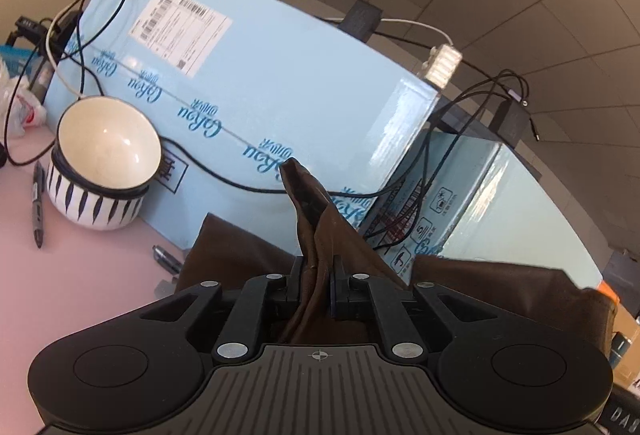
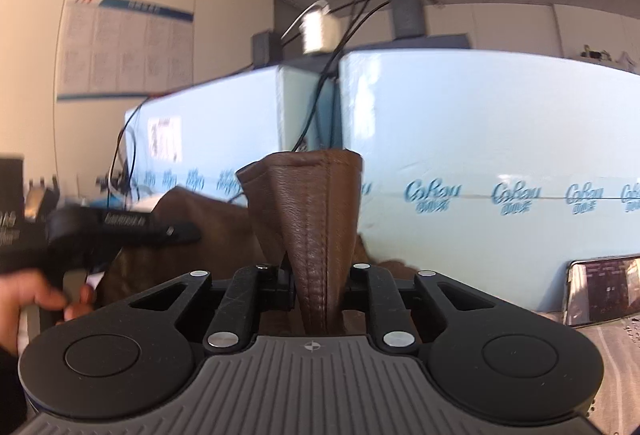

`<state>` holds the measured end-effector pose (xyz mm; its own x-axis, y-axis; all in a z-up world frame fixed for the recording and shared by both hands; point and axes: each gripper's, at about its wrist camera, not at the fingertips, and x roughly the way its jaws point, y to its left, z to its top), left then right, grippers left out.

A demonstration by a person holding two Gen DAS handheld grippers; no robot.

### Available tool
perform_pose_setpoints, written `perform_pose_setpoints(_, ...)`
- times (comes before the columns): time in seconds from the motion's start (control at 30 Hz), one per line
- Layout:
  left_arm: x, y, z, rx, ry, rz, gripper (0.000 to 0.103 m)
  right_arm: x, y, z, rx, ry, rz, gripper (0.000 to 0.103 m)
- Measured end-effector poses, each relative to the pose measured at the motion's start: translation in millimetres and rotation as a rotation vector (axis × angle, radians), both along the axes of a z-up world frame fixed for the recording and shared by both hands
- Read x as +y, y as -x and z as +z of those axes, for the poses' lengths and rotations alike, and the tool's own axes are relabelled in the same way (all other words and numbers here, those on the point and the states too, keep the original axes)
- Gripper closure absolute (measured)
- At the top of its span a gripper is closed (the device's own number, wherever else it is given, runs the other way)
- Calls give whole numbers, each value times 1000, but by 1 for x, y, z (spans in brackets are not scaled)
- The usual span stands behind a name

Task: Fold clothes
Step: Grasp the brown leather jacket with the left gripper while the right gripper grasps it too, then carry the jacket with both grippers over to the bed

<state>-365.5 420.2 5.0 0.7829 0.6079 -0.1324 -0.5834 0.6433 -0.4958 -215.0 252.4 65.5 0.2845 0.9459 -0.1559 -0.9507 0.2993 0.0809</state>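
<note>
A brown leather-like garment (image 1: 344,235) is held up by both grippers. My left gripper (image 1: 318,277) is shut on a thin pinched edge of it, and a point of cloth sticks up past the fingers. My right gripper (image 2: 320,275) is shut on a stitched, folded part of the same brown garment (image 2: 316,203), which stands up in front of the camera. The rest of the garment hangs behind and to the sides. In the right wrist view the left gripper (image 2: 120,227) shows at the left, held by a hand (image 2: 36,299).
Large light-blue boxes (image 1: 280,83) stand close behind, with cables and small devices on top. A striped bowl (image 1: 100,171) and pens (image 1: 38,203) sit on the pink table (image 1: 80,275) at left. A phone (image 2: 600,287) lies at the right.
</note>
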Motion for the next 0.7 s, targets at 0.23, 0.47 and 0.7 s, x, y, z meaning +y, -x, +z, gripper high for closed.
perform_pose_setpoints(0.23,-51,4,25,-16,-238,85,97,-46,-39,41,54,-155,-55,97)
perform_pose_setpoints(0.47,-108,16,47,-124,-350,126,97,-107,-91,72,152,-248,-87,98)
perform_pose_setpoints(0.7,-150,-25,67,-164,-396,7,97,-178,-135,86,144,-304,-198,99)
